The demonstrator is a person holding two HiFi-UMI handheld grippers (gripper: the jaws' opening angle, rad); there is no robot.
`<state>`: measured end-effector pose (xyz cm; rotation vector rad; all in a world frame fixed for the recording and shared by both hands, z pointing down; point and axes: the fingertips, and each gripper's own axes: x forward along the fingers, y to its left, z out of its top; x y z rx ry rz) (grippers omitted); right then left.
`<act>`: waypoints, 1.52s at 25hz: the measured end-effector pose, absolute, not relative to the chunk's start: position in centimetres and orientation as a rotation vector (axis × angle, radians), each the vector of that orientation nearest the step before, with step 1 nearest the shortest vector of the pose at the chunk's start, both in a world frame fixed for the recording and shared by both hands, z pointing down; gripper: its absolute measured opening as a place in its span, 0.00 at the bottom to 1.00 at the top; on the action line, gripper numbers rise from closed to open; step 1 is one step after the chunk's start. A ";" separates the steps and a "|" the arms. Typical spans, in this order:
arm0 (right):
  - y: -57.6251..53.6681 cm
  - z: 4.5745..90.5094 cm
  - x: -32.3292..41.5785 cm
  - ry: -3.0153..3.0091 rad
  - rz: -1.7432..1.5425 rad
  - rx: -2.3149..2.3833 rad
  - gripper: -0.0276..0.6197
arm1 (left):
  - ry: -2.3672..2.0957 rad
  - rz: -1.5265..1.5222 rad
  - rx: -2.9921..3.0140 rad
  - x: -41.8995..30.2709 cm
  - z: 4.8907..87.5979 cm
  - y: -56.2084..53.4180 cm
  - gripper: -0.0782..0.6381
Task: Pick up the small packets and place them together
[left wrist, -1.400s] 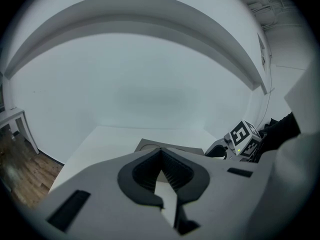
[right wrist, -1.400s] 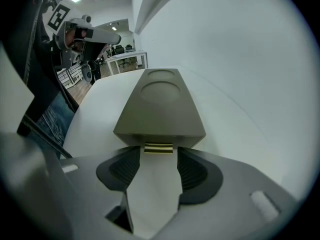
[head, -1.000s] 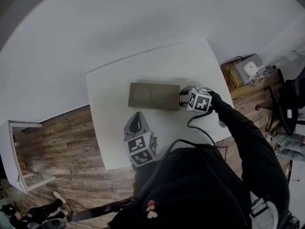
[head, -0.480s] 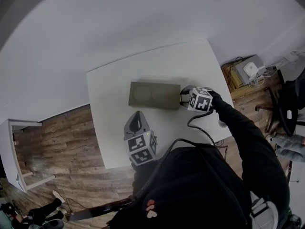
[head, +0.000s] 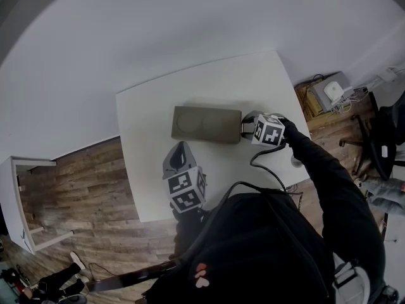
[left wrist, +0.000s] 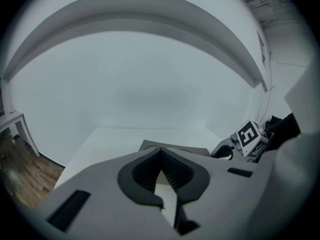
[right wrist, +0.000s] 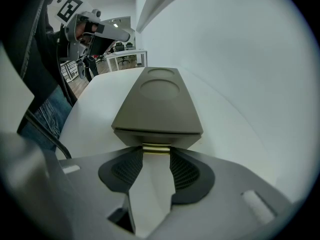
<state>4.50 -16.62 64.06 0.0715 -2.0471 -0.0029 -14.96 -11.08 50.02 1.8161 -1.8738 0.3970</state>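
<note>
The left gripper (head: 179,152) is hovering over the near part of the white table (head: 142,116), to the left of the person's body. Its nose is pointing away from the person toward the box, and it is standing apart from the box. In its own view, the left gripper's (left wrist: 160,155) jaws are meeting at the tips with nothing between them.

Right of it, a grey box (head: 205,125) is lying flat near the middle of the table. Its long axis is running left to right across the head view, and two round recesses are showing in its top. In the right gripper view the same box (right wrist: 159,101) is stretching straight away from the camera, with its short end facing the jaws.

At that near end a small packet (right wrist: 156,148) is showing only as a thin yellowish edge under the box's top, lying crosswise. How far the rest of it extends cannot be told.

The right gripper (right wrist: 156,156) is holding its jaws a packet's width apart, and the tips are pressing on either side of that edge. From above, the right gripper (head: 245,129) is pointing leftward at the box's right end. The person's dark sleeve (head: 323,182) is reaching out to it nearly straight.
</note>
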 end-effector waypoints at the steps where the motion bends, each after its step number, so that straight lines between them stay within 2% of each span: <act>1: -16.6 64.1 4.6 -2.045 -0.002 0.072 0.30 | -1.874 0.398 1.817 -15.0 50.1 -11.1 0.11; 22: -16.3 64.2 7.8 -2.021 0.009 0.101 0.30 | -1.821 0.399 1.822 -15.2 46.3 -13.8 0.11; 38: -16.0 64.0 11.5 -2.001 0.027 0.148 0.30 | -1.726 0.404 1.757 -13.3 48.9 -12.2 0.11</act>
